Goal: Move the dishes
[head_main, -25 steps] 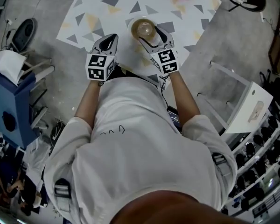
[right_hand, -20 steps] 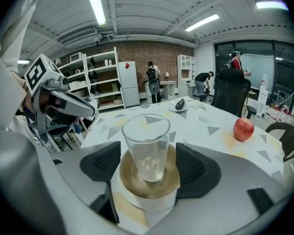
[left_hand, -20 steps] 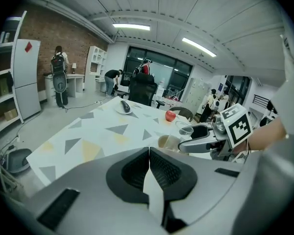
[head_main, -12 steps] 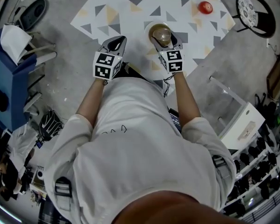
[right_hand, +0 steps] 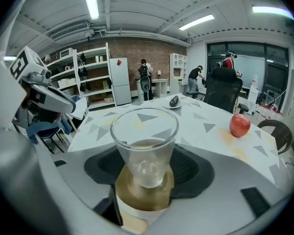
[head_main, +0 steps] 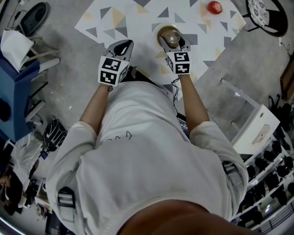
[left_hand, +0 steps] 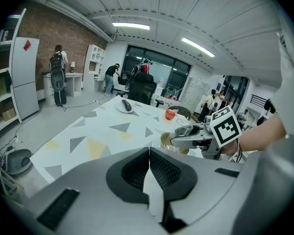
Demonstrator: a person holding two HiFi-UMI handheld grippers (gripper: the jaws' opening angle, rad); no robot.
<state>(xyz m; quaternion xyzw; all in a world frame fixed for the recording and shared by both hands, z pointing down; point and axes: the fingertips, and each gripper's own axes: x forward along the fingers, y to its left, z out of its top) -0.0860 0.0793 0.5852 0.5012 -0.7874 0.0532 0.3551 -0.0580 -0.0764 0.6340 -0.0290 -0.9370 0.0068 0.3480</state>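
Closing in since a second ago, the right gripper (head_main: 172,41) has shifted from the 4 o'clock side of the clear drinking glass (right_hand: 144,146) to sit squarely around it. Its jaws have just been closing, and both pads now hug the glass's sides. That glass stands upright on a round golden-brown saucer (right_hand: 142,196), close to the near edge of the white table with grey and yellow triangles (head_main: 137,14). At 2 o'clock from the glass lies a red apple (head_main: 214,7), well apart. A small white plate (right_hand: 174,103) with something dark on it sits far across the table. The left gripper (head_main: 121,46) hangs at 9 o'clock of the right one, jaws pressed together, nothing in them. Grey concrete floor (head_main: 71,70) all round. At the back there's a brick wall (right_hand: 147,50), white shelving (right_hand: 88,77), strip lights (right_hand: 90,1) overhead, and people (right_hand: 145,80) standing.
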